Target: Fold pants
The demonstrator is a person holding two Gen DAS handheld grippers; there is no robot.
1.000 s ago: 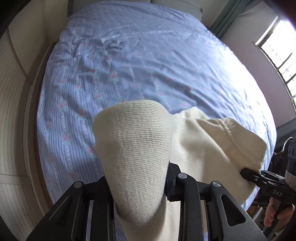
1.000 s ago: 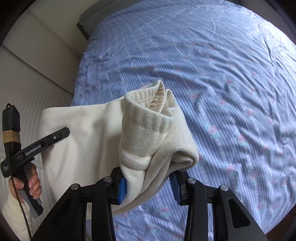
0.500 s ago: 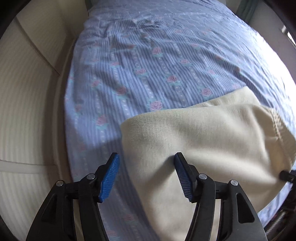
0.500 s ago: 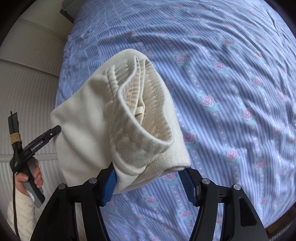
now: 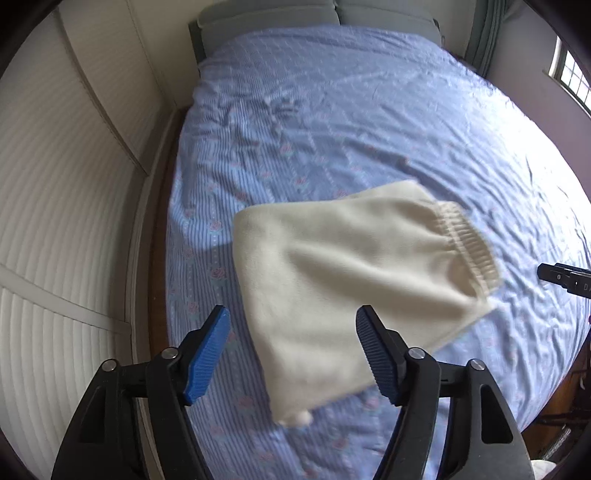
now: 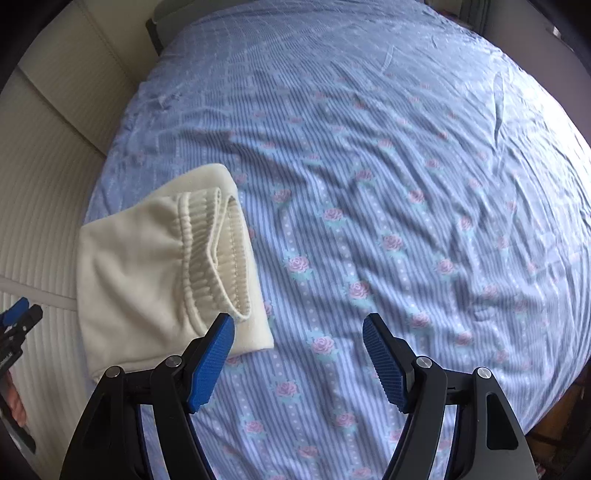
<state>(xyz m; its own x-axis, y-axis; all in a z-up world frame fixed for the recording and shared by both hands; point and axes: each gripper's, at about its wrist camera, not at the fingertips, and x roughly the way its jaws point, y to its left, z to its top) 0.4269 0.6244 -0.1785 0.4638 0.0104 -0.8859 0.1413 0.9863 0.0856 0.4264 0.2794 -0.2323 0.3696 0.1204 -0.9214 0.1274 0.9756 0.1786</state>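
The cream pants [image 5: 351,273] lie folded into a compact bundle on the bed, waistband towards the right; they also show in the right wrist view [image 6: 159,273] at the left. My left gripper [image 5: 293,354] is open and empty, raised above the bundle's near edge. My right gripper [image 6: 298,360] is open and empty, above the bedsheet just right of the bundle. The right gripper's tip shows at the right edge of the left wrist view [image 5: 561,277]. The left gripper's tip shows at the left edge of the right wrist view [image 6: 18,317].
The bed [image 5: 369,129] has a blue striped sheet with pink roses, also seen in the right wrist view [image 6: 406,184]. A white ribbed wall panel [image 5: 55,221] runs along its left side. Grey pillows [image 5: 314,14] lie at the head. A window [image 5: 570,74] is at the right.
Both grippers have let go of the pants and opened. The pants dropped onto the bed as a folded bundle, and both grippers have pulled back and up from it.
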